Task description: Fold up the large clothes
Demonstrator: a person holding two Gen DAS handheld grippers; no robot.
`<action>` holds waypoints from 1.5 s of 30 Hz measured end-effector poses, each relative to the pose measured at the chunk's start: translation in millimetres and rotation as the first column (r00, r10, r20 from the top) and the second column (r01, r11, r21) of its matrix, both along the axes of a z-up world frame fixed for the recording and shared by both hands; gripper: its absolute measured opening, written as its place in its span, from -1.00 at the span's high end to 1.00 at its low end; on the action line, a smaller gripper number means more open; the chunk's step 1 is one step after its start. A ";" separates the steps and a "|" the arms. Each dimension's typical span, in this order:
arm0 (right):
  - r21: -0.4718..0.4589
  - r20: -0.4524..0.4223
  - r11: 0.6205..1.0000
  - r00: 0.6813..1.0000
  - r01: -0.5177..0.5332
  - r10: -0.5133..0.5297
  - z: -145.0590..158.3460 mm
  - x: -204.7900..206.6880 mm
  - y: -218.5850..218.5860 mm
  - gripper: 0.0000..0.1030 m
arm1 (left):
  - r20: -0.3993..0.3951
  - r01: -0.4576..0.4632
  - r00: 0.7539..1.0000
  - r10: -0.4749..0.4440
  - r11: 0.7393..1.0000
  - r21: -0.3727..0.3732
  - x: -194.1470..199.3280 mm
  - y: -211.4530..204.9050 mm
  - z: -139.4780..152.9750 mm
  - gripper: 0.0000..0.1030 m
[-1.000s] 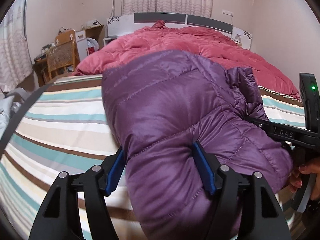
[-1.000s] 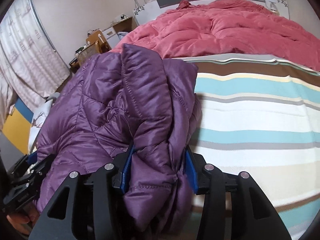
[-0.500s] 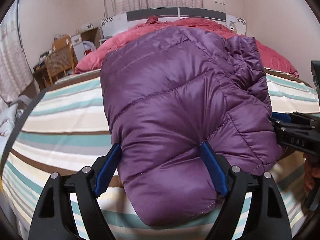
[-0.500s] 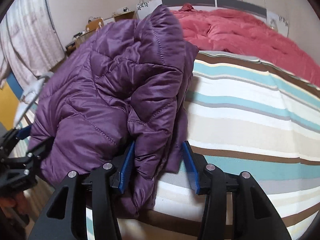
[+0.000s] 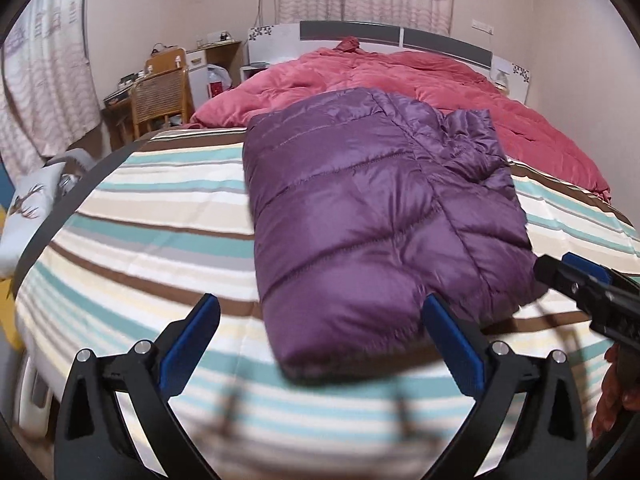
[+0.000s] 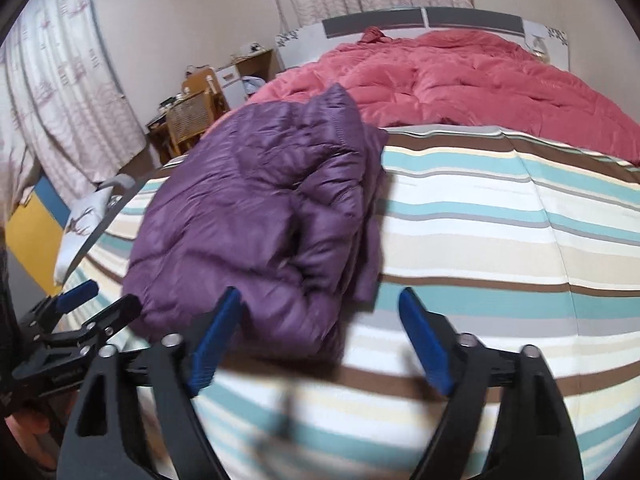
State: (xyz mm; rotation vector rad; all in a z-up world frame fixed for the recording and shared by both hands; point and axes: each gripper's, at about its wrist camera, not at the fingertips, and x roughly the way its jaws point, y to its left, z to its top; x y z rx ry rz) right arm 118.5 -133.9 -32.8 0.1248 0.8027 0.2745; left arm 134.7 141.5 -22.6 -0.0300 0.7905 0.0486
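I have the bed [image 5: 160,216] filling both views, its striped sheet under everything and a pink duvet [image 5: 420,80] bunched at the far end. The purple puffer jacket [image 5: 372,216] lies folded on the stripes in the middle of the bed, its far edge touching the duvet, its near edge just beyond my tools.

What worries me is the puffy filling. It may spring the fold open now that nothing pins it. The right side [image 6: 352,200] already looks bunched and uneven, so that edge could slide out.

My left gripper [image 5: 320,344] stands wide, jaws apart, and the jacket's near corner shows between the blue pads without either pad pressing it. My right gripper [image 6: 320,332] is also spread, holding nothing, with bare sheet between its pads and the jacket off to its left.

Both sets of jaws have just been opening. A second ago each clamped a fold of jacket held up off the sheet; now the jacket rests flat and both tools sit clear of it.
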 end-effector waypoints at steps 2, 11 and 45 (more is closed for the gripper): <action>-0.029 0.017 1.000 1.000 -0.012 0.012 3.4 -9.9 4.4 -0.67 | -0.002 -0.017 1.000 0.017 1.000 0.006 -9.4 -1.2 2.3 -0.96; -0.092 0.102 0.996 0.995 -0.013 0.023 20.9 -54.8 16.2 -0.94 | 0.073 -0.075 0.995 0.075 0.997 0.003 -62.3 0.3 20.0 -0.96; -0.117 0.133 0.993 0.991 0.026 -0.010 27.2 -80.7 16.6 -0.94 | 0.094 -0.145 0.985 0.144 0.989 0.000 -102.7 4.8 24.2 -0.96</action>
